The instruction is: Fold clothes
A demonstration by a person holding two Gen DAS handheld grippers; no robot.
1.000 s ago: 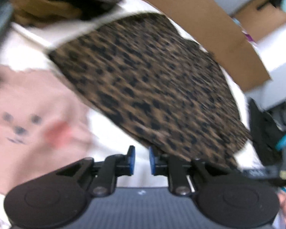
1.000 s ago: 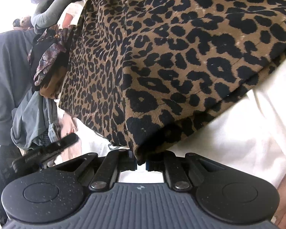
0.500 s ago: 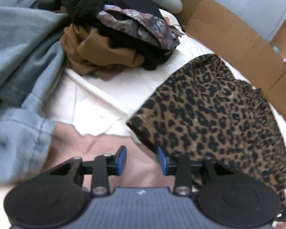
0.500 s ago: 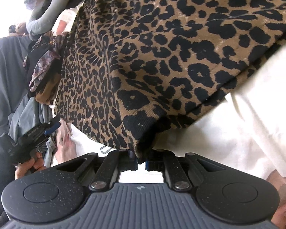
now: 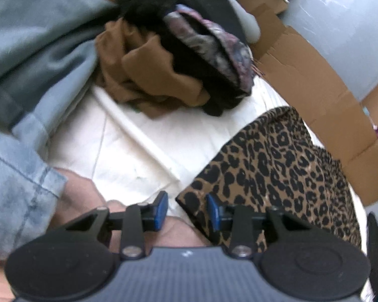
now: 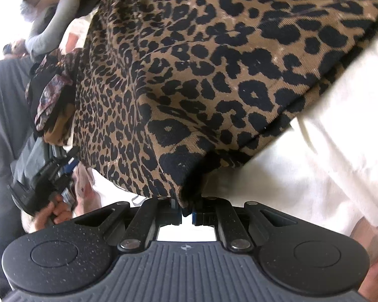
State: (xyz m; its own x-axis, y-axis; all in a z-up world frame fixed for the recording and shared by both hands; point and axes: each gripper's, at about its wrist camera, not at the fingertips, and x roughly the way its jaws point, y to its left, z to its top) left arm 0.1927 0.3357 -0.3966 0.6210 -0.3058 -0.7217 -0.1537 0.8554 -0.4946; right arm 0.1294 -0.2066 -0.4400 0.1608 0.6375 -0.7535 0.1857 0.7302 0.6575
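Leopard-print garment (image 5: 277,166) lies spread on the white sheet (image 5: 128,151) that covers the bench, with one corner lifted clear of the sheet. Your right tongs (image 6: 187,210) are clamped on that corner; the jaws stand almost fully together and the fabric hangs from between the pads, as the right wrist view shows.

Your left tongs (image 5: 186,210) stand at the opposite near corner of the same garment. The jaws are partly apart and closing. The corner of the cloth sits in the gap, close to the right-hand pad, but the pads do not press on it; nothing is held on this side.

Step in hand, by judgement: securing the second corner so that one edge of the garment is held at both ends before a fold.

Requirements for the next move:
- Advance the left tongs slightly so the corner sits well inside the pads before they meet.
- Take up the leopard fabric only; the pink cloth (image 5: 83,196) lies just beneath and beside it.
- Keep the right grip firm.

Note the pile of unfolded clothes (image 5: 179,58) and the denim garment (image 5: 25,100) at the far side; carry the fold away from them.
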